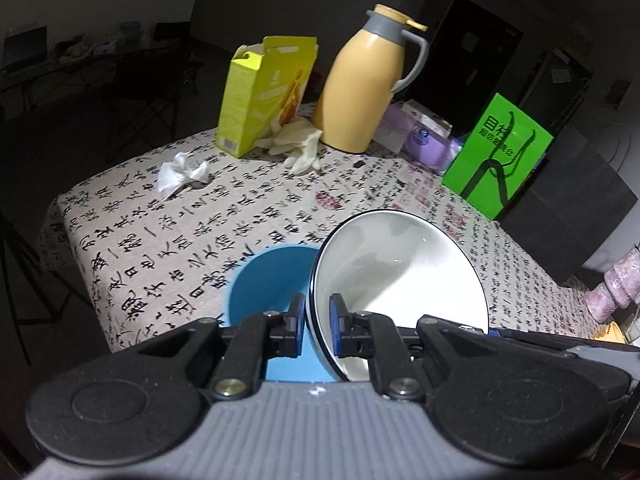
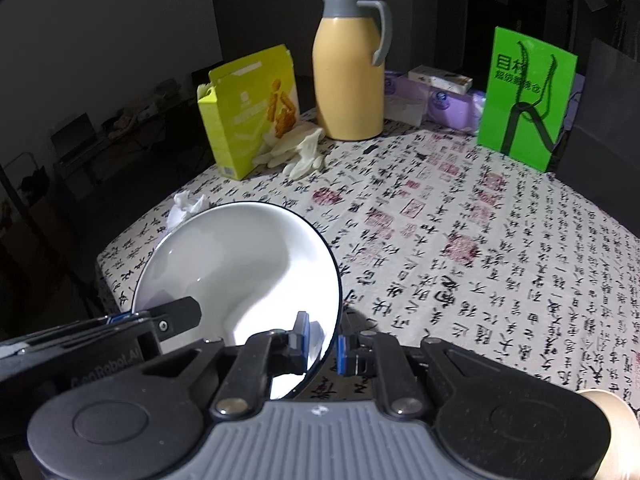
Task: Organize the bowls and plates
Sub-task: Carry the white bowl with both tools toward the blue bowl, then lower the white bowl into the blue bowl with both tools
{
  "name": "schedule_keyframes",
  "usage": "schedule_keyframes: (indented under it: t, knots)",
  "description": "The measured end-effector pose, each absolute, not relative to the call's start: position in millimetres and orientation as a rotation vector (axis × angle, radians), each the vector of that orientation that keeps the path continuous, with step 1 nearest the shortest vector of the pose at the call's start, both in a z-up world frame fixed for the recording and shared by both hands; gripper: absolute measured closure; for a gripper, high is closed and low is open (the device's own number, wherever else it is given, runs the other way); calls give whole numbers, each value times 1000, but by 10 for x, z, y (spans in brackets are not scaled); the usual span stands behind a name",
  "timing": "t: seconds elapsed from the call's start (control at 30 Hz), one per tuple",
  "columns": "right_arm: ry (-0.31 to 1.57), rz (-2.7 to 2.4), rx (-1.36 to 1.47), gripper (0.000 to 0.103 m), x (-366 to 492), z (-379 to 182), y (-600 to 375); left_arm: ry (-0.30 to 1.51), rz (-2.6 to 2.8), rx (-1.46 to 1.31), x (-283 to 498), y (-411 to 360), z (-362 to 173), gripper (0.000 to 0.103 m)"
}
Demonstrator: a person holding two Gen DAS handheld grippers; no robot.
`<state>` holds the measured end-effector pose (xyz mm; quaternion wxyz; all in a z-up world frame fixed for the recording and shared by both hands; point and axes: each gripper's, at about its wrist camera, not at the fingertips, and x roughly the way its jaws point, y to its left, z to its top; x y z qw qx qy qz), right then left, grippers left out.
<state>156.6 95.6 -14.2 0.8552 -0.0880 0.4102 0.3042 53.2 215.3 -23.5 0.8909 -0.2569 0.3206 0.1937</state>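
White bowl [image 1: 400, 268], black-rimmed, hangs tilted above the calligraphy tablecloth [image 1: 192, 216], pinched on opposite sides of its rim by both tools. On its left, a blue bowl [image 1: 272, 280] sits just below and beside it. The left gripper [image 1: 317, 320] pinches the near rim; the right gripper [image 2: 320, 338] pinches the right edge. I judge the thin rim grips risky: unequal pulls could twist the bowl free, dropping it onto the blue one.

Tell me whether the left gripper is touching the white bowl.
Touching. The left wrist view shows the left gripper with one blue pad on each side of the white bowl rim, pressed against it.
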Motion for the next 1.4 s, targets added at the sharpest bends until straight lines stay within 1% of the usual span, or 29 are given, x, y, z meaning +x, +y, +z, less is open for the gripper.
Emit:
schedule_keyframes:
  t: [0.4, 0.8, 1.17, 1.4]
  knots:
    - [953, 657, -222, 90, 1765, -527, 1325, 760, 418, -549, 723, 2471, -614, 90]
    - [1011, 667, -268, 89, 1918, -745, 1465, 840, 398, -484, 904, 2521, -796, 90]
    - [1024, 689, -290, 88, 1961, -775, 1497, 860, 391, -445, 961, 2536, -792, 90]
    - [1042, 691, -286, 86, 1993, -752, 1480, 872, 405, -418, 969, 2558, -768, 91]
